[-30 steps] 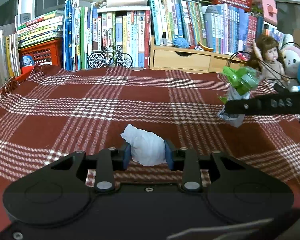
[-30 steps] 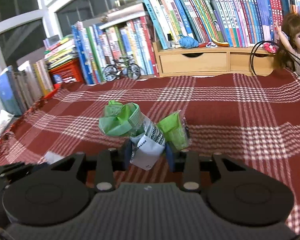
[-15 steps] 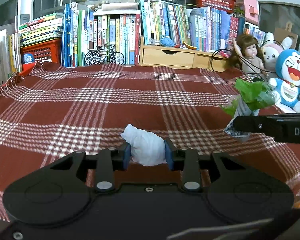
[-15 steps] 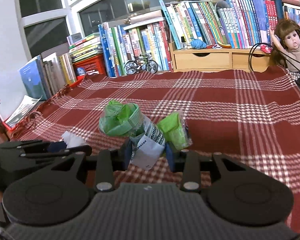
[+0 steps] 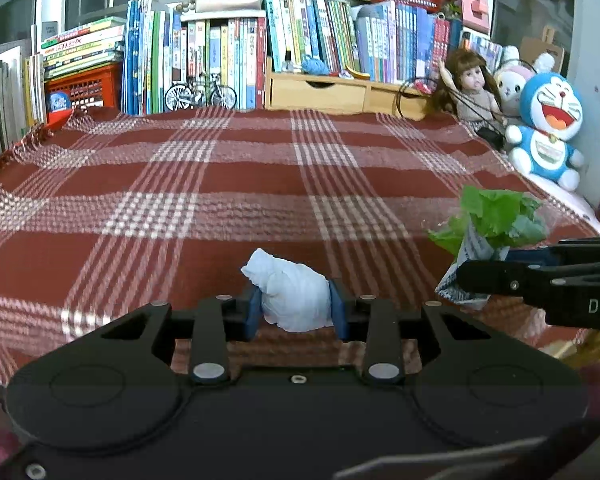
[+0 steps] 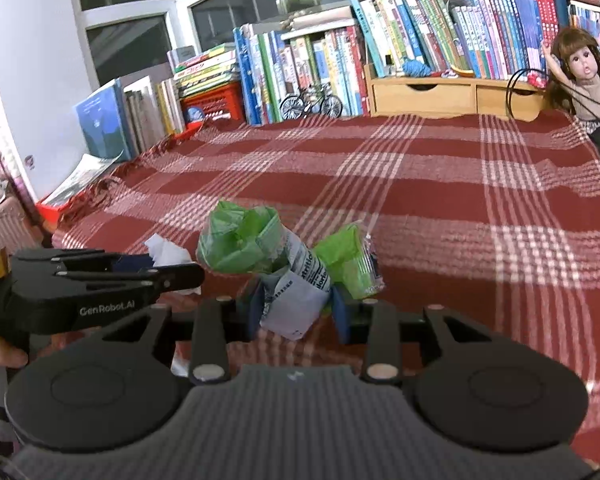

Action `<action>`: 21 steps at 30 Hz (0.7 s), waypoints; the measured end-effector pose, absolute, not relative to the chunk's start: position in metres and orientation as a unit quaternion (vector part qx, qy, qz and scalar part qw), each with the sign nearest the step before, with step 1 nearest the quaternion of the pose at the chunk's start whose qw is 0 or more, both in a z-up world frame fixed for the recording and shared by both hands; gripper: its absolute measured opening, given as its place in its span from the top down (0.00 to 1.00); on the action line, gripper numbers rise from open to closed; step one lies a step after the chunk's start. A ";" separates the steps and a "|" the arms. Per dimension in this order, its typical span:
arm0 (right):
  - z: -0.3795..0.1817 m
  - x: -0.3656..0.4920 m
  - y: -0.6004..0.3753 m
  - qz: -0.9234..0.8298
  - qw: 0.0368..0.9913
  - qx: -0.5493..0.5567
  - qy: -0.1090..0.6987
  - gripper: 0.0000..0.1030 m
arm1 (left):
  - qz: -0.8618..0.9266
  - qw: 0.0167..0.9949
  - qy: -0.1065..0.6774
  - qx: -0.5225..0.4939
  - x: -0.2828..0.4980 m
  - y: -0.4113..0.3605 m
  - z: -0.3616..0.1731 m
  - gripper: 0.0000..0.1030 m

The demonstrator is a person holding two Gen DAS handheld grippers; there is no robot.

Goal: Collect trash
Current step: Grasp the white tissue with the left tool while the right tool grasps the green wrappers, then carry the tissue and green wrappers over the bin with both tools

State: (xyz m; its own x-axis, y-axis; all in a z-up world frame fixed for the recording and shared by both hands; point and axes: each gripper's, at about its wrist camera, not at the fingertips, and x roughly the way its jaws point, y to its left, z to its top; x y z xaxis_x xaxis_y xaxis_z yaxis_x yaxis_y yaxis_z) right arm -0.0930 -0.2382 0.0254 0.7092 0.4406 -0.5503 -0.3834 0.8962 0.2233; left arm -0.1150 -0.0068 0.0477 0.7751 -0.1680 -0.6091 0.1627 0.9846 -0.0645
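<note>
Above plaid cloth (image 5: 228, 184): one white wad (image 5: 294, 300), perhaps two green wrappers (image 6: 284, 272).

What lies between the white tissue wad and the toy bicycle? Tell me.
In the left wrist view, only bare plaid blanket lies between the white tissue wad and the toy bicycle.

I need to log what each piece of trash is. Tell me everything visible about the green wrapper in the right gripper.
The green wrapper is a crumpled plastic packet: green bunched ends, a white middle with black print. The right gripper pinches that middle between its blue pads, holding it above the plaid cloth. From the left wrist view it shows at right.
</note>
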 end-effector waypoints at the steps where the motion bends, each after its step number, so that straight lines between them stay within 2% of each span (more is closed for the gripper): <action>1: 0.022 -0.098 -0.238 0.226 0.922 0.046 0.313 0.60 | -0.088 0.941 0.327 -0.003 -0.118 -0.006 0.046 0.68; 21: -0.040 -0.156 -0.221 0.238 0.897 0.040 0.369 0.62 | -0.082 0.905 0.416 0.027 -0.161 -0.011 -0.024 0.68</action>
